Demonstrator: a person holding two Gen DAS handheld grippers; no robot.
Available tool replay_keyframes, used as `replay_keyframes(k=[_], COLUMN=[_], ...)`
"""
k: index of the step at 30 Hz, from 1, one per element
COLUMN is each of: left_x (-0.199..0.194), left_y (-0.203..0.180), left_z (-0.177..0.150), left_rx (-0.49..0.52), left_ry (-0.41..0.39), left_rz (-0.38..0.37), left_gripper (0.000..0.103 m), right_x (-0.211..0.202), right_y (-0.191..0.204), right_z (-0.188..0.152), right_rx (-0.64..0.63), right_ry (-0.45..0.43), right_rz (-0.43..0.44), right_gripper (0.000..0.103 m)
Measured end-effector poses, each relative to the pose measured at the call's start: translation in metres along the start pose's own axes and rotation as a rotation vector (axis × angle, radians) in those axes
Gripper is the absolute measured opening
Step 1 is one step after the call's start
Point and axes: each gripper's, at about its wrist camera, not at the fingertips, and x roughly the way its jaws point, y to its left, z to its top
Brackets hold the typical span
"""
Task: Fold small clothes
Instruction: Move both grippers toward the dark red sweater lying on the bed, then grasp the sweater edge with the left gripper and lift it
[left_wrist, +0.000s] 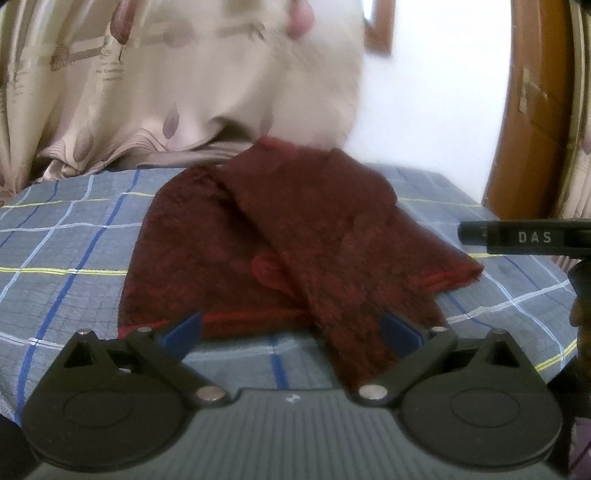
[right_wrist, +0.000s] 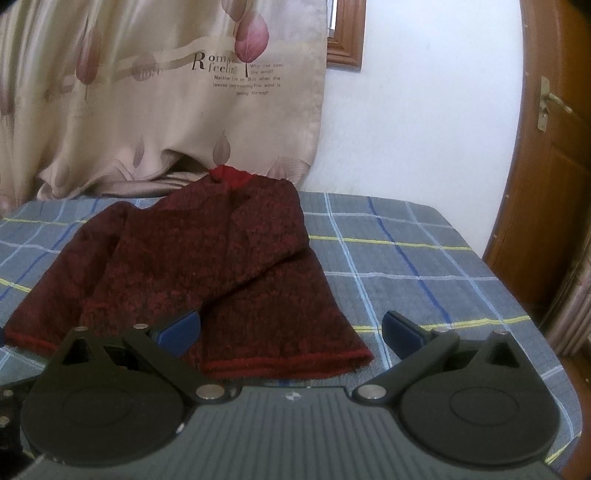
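Curtain (right_wrist: 166, 110), right wrist view: large dark print "Roma" over "feelin", both cut off by a pink leaf motif. To the left, faint script on a round motif, possibly "love". Below the leaf, small lines partly legible: "Neither he or But when the", "passing through". Left wrist view: curtain print blurred, unreadable.

Right gripper (left_wrist: 524, 238), left wrist view: white letters "DAS" on its black body.

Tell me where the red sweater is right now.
The red sweater lies on the checked cloth, left of centre in the right wrist view, its collar toward the curtain.
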Motion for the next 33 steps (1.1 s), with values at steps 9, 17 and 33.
replay_keyframes(k=[9,17,33], left_x=[0.003,0.011,0.046], left_y=[-0.005,-0.011,-0.022], left_z=[-0.004,-0.010,-0.008], left_rx=[0.029,0.045,0.036], left_ry=[0.020,0.064,0.223], left_rz=[-0.049,-0.141,-0.289], left_gripper=[0.103,0.103,0.026], right_x=[0.003,0.006,0.002], right_y=[0.001,-0.003,-0.034], right_z=[-0.002,-0.005,-0.021], right_rx=[-0.001,0.011,0.070], right_ry=[0.010,0.019,0.036], right_rz=[0.011,0.017,0.009], right_gripper=[0.103,0.103,0.103])
